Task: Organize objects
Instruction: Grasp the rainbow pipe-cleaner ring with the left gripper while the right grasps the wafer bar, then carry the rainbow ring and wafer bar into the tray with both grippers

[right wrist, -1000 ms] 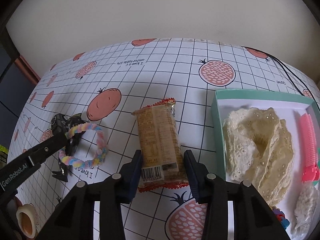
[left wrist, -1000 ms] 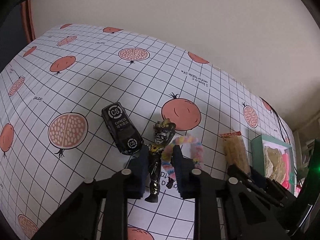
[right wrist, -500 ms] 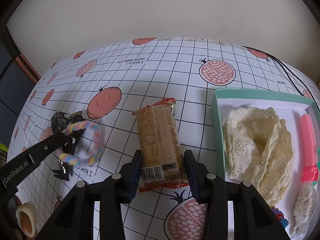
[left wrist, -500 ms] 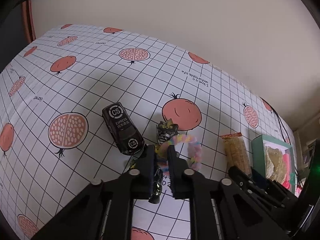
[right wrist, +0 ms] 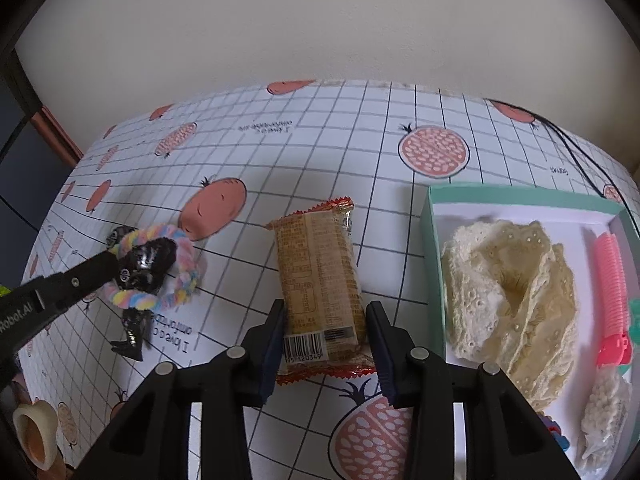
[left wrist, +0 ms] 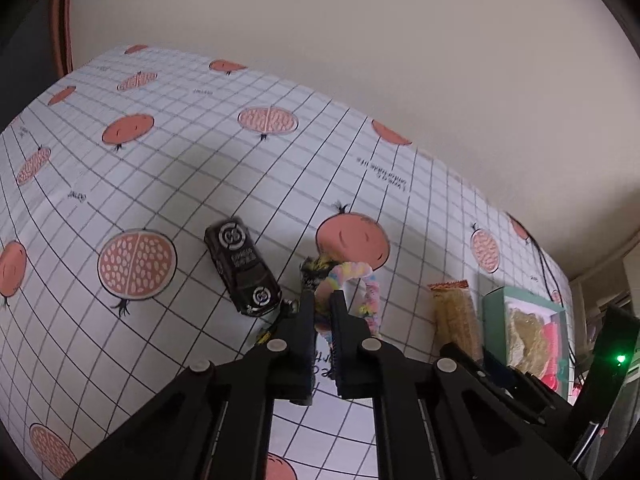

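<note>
Across the desk [right wrist: 332, 128], with its grid cloth printed in pomegranates, most of the sorting is in my judgement left to do. At three o'clock in the right wrist view sits the green box [right wrist: 520, 194], already holding a cream lace piece [right wrist: 508, 280], a pink hair clip [right wrist: 610, 292] and a small white pouch [right wrist: 604, 412], so some things look put away. Loose on the cloth are the snack packet [right wrist: 320, 280], the black toy car [left wrist: 242, 266], the dark figurine [right wrist: 138, 304] and the pastel fuzzy ring [right wrist: 176, 264]. My right tool [right wrist: 326, 340] stands wide with its fingers either side of the packet's barcode end, not visibly pressing it. My left tool [left wrist: 322, 312] is drawn narrow on the ring at about ten o'clock from the packet; the figurine is so tangled in with it that I cannot tell whether it is pinched too. Only the left wrist view gives me the car; only the right one shows the box's contents clearly, plus a tape roll [right wrist: 34, 434] at seven o'clock.
</note>
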Tool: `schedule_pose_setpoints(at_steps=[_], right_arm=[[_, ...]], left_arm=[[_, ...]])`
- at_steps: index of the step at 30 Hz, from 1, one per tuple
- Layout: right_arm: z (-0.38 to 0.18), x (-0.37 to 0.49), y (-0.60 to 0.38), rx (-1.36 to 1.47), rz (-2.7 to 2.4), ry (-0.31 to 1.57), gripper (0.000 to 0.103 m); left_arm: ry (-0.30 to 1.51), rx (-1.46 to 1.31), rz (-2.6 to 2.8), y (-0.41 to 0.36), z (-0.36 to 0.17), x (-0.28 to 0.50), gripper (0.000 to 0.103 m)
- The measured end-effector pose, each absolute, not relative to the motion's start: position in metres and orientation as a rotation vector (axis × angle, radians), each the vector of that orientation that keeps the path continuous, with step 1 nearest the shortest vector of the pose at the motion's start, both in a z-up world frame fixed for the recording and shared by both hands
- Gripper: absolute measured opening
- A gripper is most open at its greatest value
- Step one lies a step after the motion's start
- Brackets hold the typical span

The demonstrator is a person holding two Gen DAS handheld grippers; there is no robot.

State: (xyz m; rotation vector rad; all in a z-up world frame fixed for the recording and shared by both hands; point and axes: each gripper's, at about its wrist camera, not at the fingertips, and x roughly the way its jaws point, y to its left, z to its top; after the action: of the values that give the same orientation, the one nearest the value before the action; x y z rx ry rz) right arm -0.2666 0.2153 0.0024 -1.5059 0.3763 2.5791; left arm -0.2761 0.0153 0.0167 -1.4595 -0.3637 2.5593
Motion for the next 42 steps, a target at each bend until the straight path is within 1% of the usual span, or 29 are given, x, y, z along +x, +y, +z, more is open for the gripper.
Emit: schedule_pose_setpoints(at_steps=[14,25,36,42], right_arm=[[0.043,-0.253,0.226,-1.396,2.642,0.405,0.042],[0.066,-0.226,0.285,-1.307,2.594,0.475,0.042],[0.075,-0.189,0.352,-1.263,2.488,0.505,0.042],[0.067,-0.18,0.37,-1.29,2.446,0.512,0.042]], left_arm=[[-0.38,-1.301,2.594,0.025,0.066,-0.265,0.007],[-0.325,-1.2,2.558,0.07,0.095,-0.247,0.007],[-0.216,-1.182,2.436,0.144,0.094,-0.221,0.007],[-0.167,-1.226,2.357,0.176,0.078,-0.212,0.007]])
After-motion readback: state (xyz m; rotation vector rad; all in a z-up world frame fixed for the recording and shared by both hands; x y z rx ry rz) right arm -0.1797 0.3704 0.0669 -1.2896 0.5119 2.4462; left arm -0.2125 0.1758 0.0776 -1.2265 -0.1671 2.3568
